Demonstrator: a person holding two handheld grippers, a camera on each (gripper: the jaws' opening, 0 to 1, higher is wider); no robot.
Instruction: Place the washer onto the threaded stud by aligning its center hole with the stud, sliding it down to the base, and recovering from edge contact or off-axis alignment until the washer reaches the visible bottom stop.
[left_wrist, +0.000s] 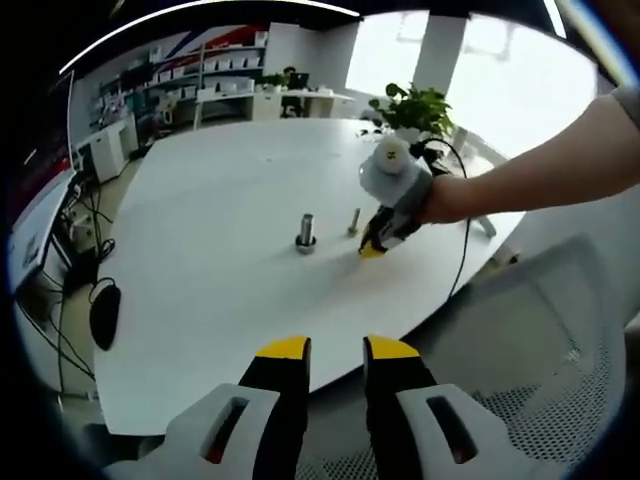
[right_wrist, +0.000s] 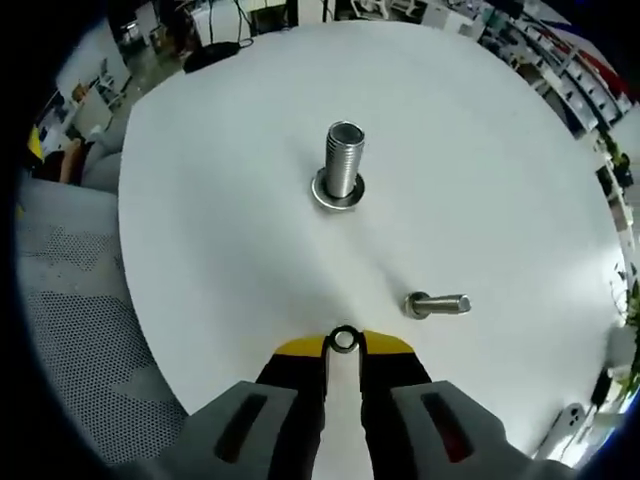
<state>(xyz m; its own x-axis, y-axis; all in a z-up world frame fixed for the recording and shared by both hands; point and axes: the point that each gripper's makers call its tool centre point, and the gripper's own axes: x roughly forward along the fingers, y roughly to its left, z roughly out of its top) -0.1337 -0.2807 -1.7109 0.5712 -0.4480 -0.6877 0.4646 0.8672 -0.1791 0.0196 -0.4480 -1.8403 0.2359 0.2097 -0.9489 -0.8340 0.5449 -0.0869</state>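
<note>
A thick threaded stud (right_wrist: 344, 160) stands upright near the middle of the round white table (right_wrist: 220, 230), with a wide ring at its foot. My right gripper (right_wrist: 344, 345) is shut on a small metal washer (right_wrist: 344, 340), which is pinched on edge between the yellow tips, low over the table and short of the stud. In the left gripper view the stud (left_wrist: 306, 232) stands left of the right gripper (left_wrist: 375, 245), whose tips point down at the table. My left gripper (left_wrist: 337, 350) hovers at the near table edge, jaws slightly apart with nothing between them.
A small bolt (right_wrist: 437, 305) lies on its side to the right of the washer and also appears beside the right gripper (left_wrist: 354, 222). A grey mesh chair (left_wrist: 560, 340) sits at the table's near edge. A potted plant (left_wrist: 415, 105) and a cable (left_wrist: 465, 230) are at the far side.
</note>
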